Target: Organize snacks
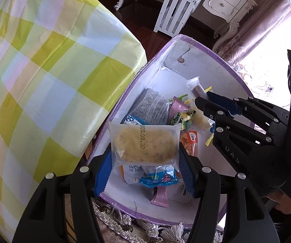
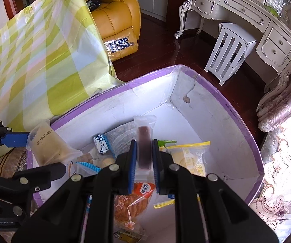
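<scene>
A white box with a purple rim (image 1: 216, 52) (image 2: 244, 133) sits on the floor and holds several wrapped snacks. My left gripper (image 1: 145, 162) is shut on a clear packet with a yellow cake (image 1: 145, 143), held above the box's near left side. The packet also shows in the right wrist view (image 2: 50, 147). My right gripper (image 2: 144, 160) is shut on a clear packet with a dark brown bar (image 2: 144, 139), held over the middle of the box. The right gripper (image 1: 203, 99) and its bar (image 1: 196, 87) also show in the left wrist view.
A table with a yellow checked cloth (image 1: 44, 81) (image 2: 40, 60) stands left of the box. A white slatted stool (image 2: 230, 52), an ornate white desk (image 2: 246, 14) and a yellow armchair (image 2: 115, 14) stand behind. A fringed rug (image 1: 125, 226) lies under the box.
</scene>
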`<action>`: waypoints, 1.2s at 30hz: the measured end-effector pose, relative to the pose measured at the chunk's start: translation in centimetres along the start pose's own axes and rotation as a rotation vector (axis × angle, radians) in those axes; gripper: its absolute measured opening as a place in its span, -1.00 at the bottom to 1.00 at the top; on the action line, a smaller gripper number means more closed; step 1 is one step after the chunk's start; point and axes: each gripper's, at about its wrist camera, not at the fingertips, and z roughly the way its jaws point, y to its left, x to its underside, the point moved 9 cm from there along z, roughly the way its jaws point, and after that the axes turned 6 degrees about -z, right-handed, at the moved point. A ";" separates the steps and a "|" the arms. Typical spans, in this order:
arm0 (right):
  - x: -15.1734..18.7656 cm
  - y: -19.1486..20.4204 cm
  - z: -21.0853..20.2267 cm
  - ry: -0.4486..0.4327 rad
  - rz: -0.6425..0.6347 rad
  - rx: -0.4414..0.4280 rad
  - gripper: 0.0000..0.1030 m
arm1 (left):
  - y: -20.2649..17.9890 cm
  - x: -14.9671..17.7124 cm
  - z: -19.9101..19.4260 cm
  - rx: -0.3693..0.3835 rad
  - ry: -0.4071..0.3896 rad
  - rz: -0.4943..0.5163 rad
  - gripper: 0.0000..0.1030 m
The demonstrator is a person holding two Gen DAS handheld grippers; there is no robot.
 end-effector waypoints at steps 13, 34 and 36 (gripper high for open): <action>0.9 -0.4 -3.8 -0.038 0.017 0.046 -0.06 | -0.4 3.4 -3.8 0.026 -0.059 -0.067 0.71; 6.3 -3.1 -12.3 -0.069 0.022 0.189 0.15 | -0.9 14.2 -10.5 -0.105 -0.237 -0.265 0.92; 6.5 -3.3 -12.2 -0.068 0.031 0.188 0.15 | -0.9 14.2 -10.3 -0.131 -0.223 -0.256 0.92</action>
